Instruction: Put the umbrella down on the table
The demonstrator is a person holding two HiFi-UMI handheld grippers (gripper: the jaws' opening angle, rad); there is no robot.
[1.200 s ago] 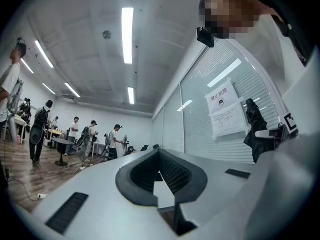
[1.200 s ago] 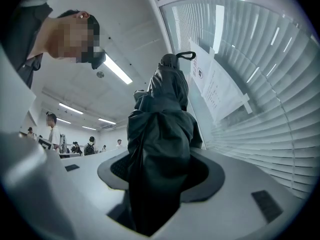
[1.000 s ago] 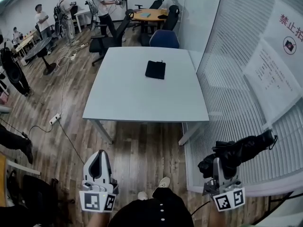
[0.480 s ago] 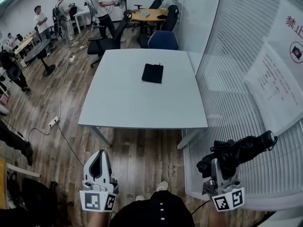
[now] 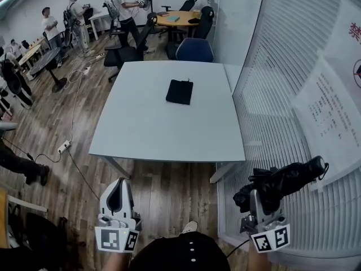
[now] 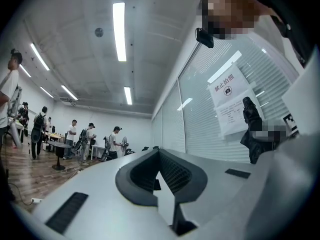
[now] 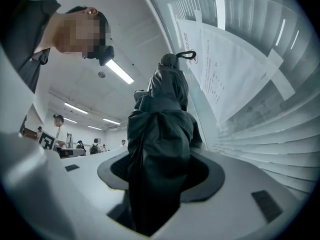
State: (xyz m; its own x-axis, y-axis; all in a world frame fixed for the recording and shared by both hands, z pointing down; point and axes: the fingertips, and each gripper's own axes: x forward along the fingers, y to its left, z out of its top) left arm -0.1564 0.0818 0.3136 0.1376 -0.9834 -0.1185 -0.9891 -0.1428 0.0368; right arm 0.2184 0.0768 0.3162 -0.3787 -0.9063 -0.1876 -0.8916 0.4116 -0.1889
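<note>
The big white table (image 5: 163, 123) sits ahead of both grippers, and it looks a bit nearer than it did a moment ago. The person has walked toward it. The umbrella is not over the table yet, so I think the job is partway done and still at the carrying part.

The glass wall with blinds (image 5: 282, 95) is just beside the right gripper (image 5: 256, 199), on its right. The blue chair (image 5: 194, 48) is far ahead, past the table.

The black folded umbrella (image 5: 282, 182) is held in the right gripper as before. The jaws are squeezed on its cloth. Its long end pokes out ahead and to the right, toward the glass, so it could bump there.

The left gripper (image 5: 118, 184) has its jaws together with nothing in them.

A small flat black pouch (image 5: 179, 91) lies on the table, well ahead of the grippers. The table top nearer them is bare, so nothing blocks the way but floor.
</note>
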